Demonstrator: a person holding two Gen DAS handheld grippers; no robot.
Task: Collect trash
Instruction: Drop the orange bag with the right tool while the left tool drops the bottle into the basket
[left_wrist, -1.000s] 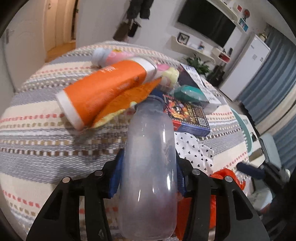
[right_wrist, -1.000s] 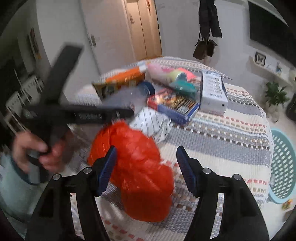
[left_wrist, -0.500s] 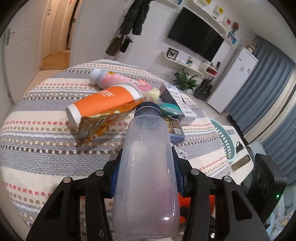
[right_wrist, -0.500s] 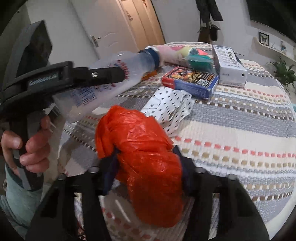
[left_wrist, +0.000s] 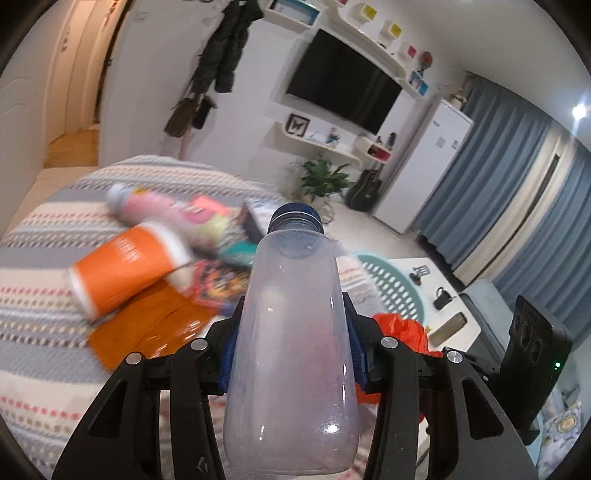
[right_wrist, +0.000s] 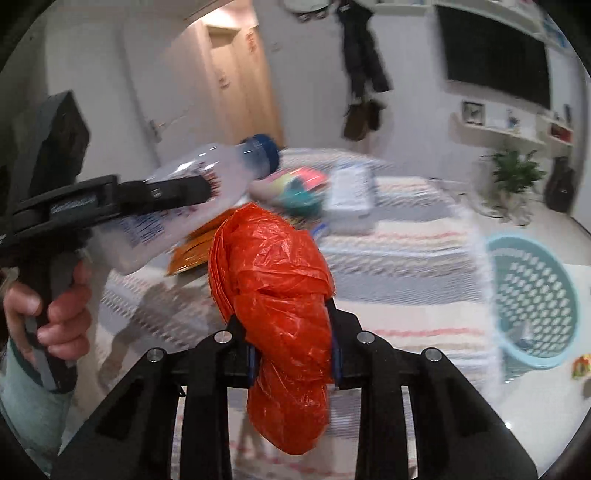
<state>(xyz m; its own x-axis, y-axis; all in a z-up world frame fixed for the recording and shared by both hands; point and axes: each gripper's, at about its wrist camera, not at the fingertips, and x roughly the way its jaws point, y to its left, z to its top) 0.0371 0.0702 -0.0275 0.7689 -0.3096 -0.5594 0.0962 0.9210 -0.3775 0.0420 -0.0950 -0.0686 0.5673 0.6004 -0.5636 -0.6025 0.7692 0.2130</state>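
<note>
Ahead of you: white wall with black flat television (left_wrist: 343, 92), white refrigerator (left_wrist: 424, 166), blue-grey curtains (left_wrist: 517, 192), pale wooden door (right_wrist: 240, 81).

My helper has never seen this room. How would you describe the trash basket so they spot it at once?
Start at the round table with the striped cloth. On the floor just past its right edge stands the basket, in the right wrist view. It is pale teal plastic, round, with walls full of holes, the only such thing there.
</note>
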